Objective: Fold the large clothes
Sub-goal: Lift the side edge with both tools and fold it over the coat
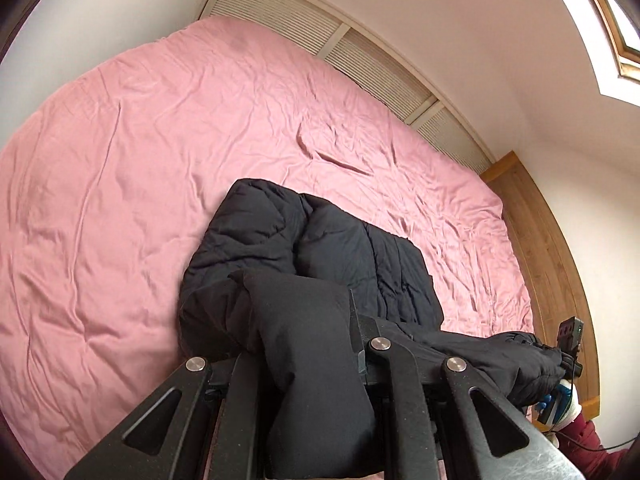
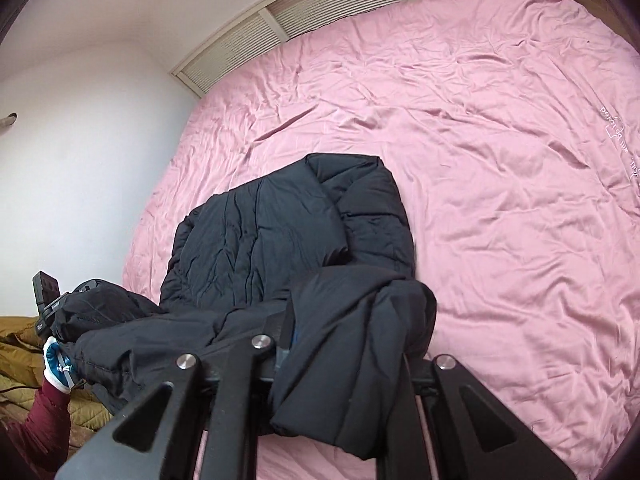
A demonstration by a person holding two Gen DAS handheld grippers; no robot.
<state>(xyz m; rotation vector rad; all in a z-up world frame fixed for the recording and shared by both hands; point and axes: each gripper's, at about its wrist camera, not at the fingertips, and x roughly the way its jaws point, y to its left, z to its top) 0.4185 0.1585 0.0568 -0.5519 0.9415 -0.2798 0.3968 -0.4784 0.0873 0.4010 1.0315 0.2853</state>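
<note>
mid-fold on the pink bed sheet (image 1: 120, 200), you hold the black puffer jacket (image 1: 280, 240) near the sheet's front edge, left gripper (image 1: 304, 360) and right gripper (image 2: 344, 344) each clamped on a bunched end, far half lying flat, folding unfinished.

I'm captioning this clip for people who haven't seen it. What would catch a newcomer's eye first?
A bulky black puffer jacket lies heaped on a wide, wrinkled pink bedsheet that fills both views. Each gripper, left and right, has a bunch of the jacket's cloth between its jaws. A slatted panel runs behind the bed.
</note>
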